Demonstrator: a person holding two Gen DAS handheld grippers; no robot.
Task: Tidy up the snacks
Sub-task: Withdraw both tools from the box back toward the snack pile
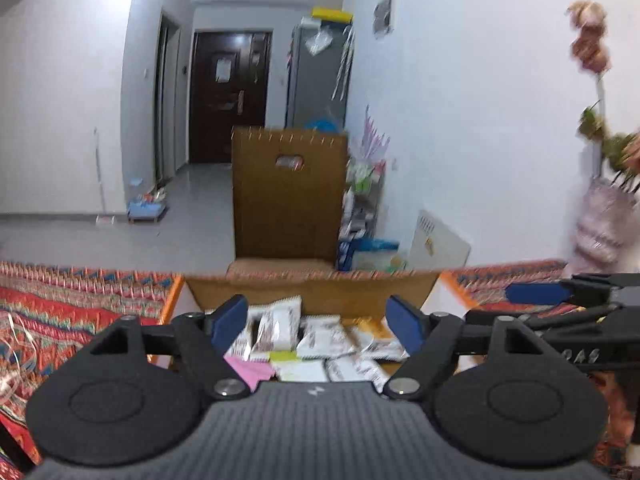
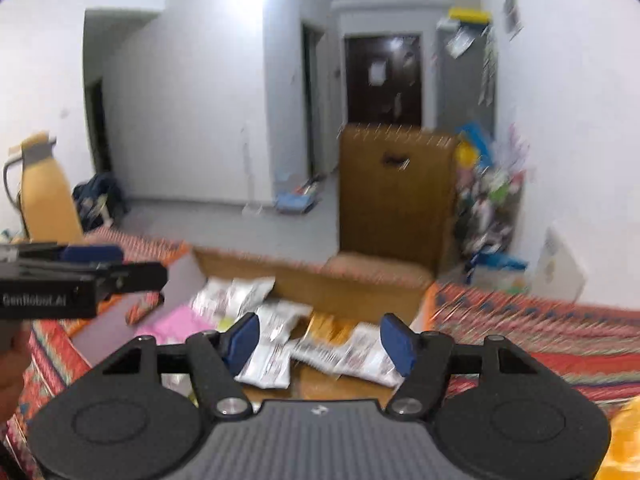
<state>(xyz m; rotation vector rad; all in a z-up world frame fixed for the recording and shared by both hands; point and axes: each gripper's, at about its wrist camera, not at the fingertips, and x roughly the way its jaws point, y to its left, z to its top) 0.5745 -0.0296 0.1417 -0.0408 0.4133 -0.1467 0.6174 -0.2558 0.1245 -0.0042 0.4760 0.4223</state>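
An open cardboard box [image 1: 320, 280] sits on a patterned cloth and holds several white snack packets [image 1: 320, 338], a pink packet [image 1: 252, 372] and an orange one [image 2: 332, 326]. My left gripper [image 1: 318, 322] is open and empty just above the box's near side. My right gripper [image 2: 322, 340] is open and empty above the packets [image 2: 272, 360] in the same box [image 2: 352, 284]. The right gripper also shows at the right edge of the left wrist view [image 1: 560, 300], and the left gripper at the left edge of the right wrist view [image 2: 80, 276].
A red patterned cloth [image 1: 72, 304] covers the surface around the box. A tall brown cardboard box [image 1: 288, 200] stands on the floor behind. A yellow bottle [image 2: 44, 196] stands at far left, a vase with flowers [image 1: 604, 216] at far right. A yellow bag [image 2: 624, 440] lies at bottom right.
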